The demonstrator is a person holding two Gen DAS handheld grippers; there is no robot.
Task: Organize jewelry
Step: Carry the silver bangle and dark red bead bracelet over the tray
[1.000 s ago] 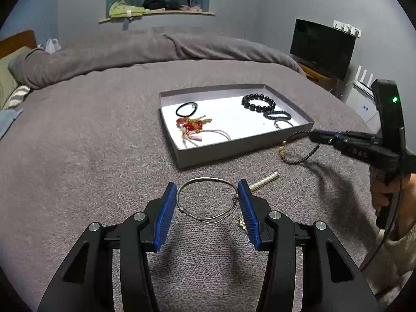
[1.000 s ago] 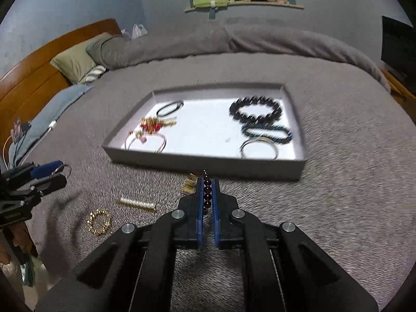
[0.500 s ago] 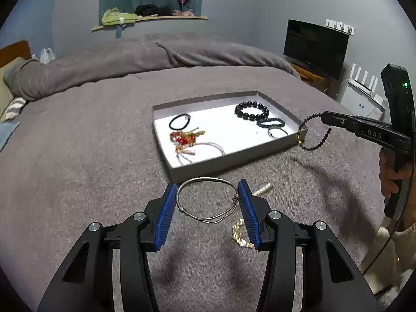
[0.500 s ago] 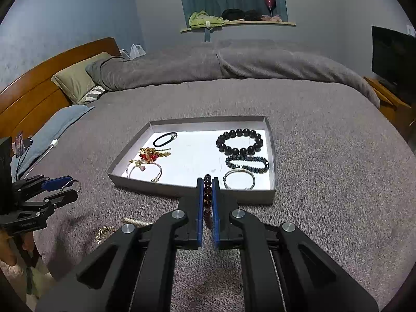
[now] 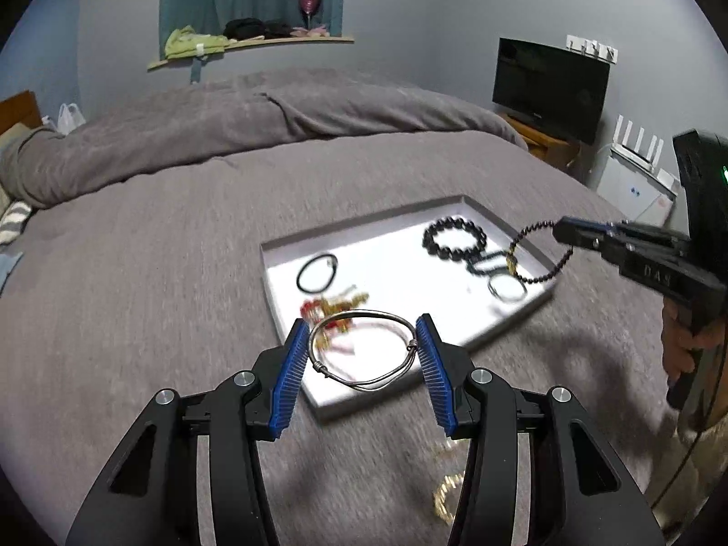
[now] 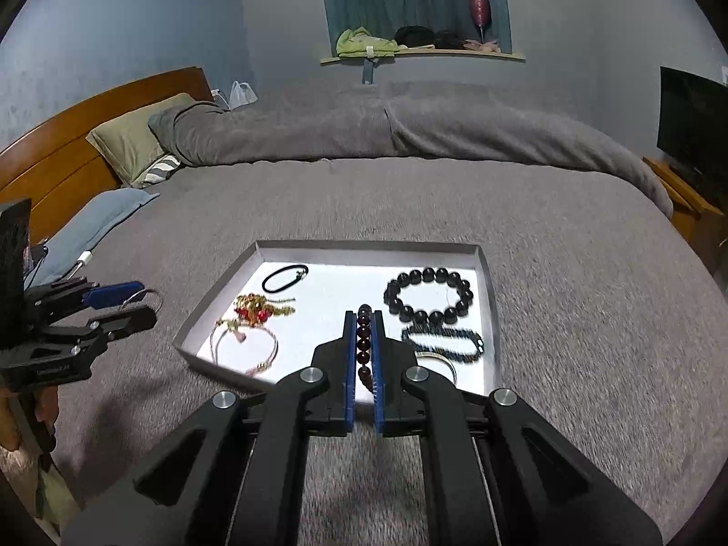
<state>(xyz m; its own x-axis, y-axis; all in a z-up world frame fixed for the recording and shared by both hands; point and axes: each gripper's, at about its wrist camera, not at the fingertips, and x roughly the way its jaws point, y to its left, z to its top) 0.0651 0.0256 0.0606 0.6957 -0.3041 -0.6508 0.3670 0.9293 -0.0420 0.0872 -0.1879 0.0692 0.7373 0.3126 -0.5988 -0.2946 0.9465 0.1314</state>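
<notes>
You are well into the sorting. The grey tray (image 6: 486,273) on the bed (image 6: 409,200) already holds six pieces: a black cord loop (image 6: 285,277) at its far left, a red-and-gold charm piece (image 6: 257,309) and a pale pink bangle (image 6: 243,341) below it, then on the right side a large black bead bracelet (image 6: 427,295), a smaller dark beaded bracelet (image 6: 443,339) and a thin silver bangle (image 6: 439,359) nearest you.

Two more are in the air. Your left gripper (image 5: 359,350) has its pads braced against the sides of a silver wire bangle (image 5: 364,350), which spans the gap between them, and it hangs over the tray's near corner. Your right gripper (image 6: 363,350) is clamped together on a strand of dark red beads (image 6: 364,332); from the left wrist view the loop dangles free over the tray's right edge, above the dark bracelets.

What remains, as far as you can see: set both carried pieces down inside the tray, then collect the gold chain bracelet (image 5: 446,496) lying on the bedcover beside your left gripper. It is blurred, and I cannot tell whether anything else lies loose out of view.
</notes>
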